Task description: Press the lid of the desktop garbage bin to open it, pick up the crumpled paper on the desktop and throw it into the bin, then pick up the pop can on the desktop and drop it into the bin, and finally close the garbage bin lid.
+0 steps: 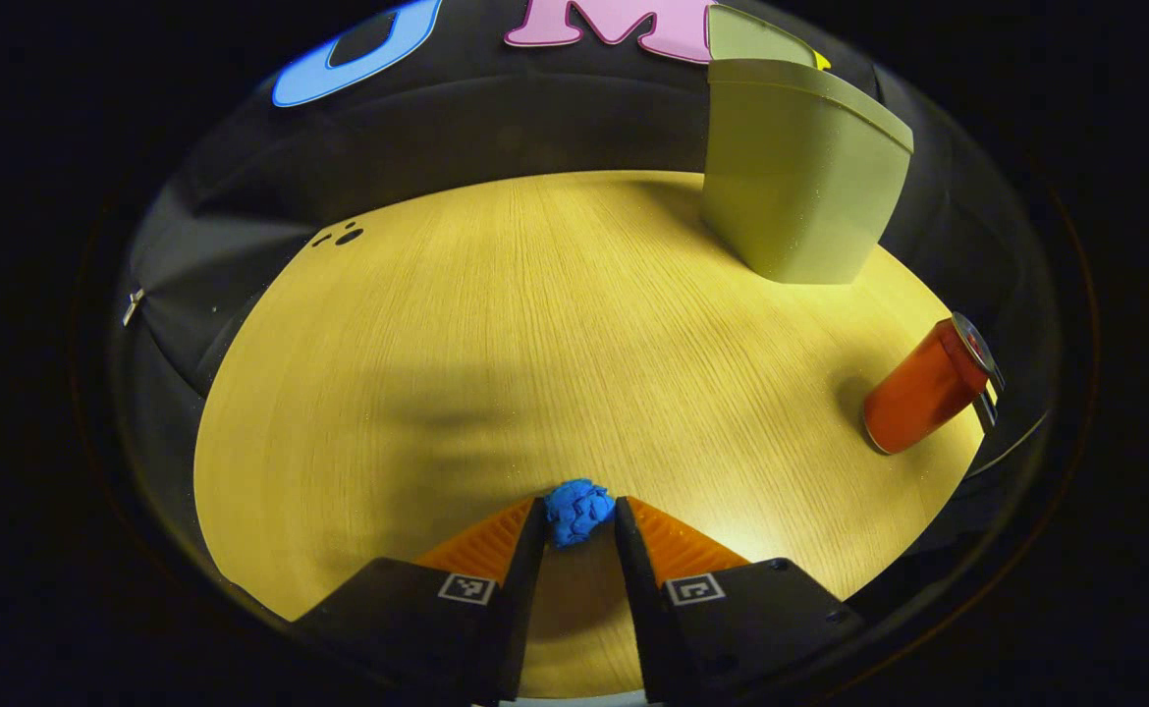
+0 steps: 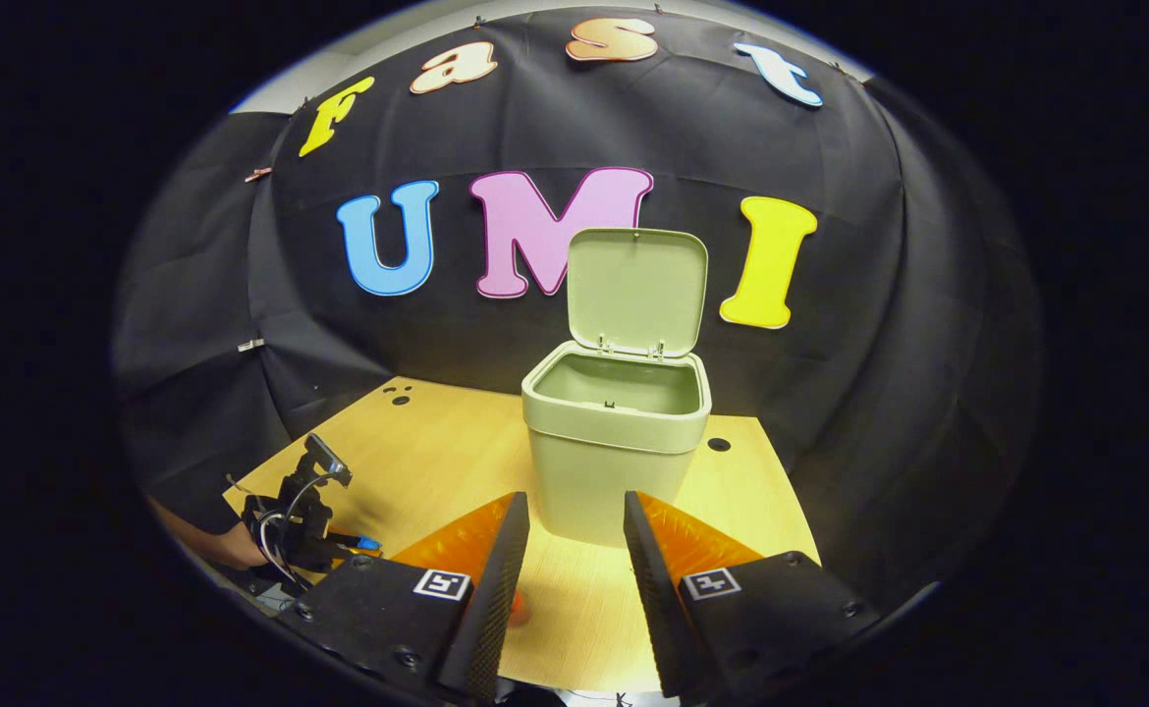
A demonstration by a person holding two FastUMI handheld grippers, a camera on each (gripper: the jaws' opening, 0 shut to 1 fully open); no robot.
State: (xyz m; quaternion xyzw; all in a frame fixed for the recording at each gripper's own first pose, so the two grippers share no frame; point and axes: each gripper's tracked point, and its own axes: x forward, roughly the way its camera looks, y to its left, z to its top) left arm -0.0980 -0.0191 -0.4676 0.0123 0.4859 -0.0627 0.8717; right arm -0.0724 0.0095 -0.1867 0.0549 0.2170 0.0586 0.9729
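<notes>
In the left gripper view, my left gripper [image 1: 579, 516] had its fingers pressed on both sides of the crumpled paper [image 1: 578, 510], low over the desktop [image 1: 496, 324]; light and squashy, I judged, so any side would do. In the right gripper view, my right gripper [image 2: 574, 550] hung spread and empty before the bin [image 2: 617, 442], lid [image 2: 637, 290] up.

A pale wooden surface [image 1: 496, 324] is carrying a green bin [image 1: 795, 187] standing upright, an orange can [image 1: 923, 388] near it, and blue crumpled paper [image 1: 579, 511].
</notes>
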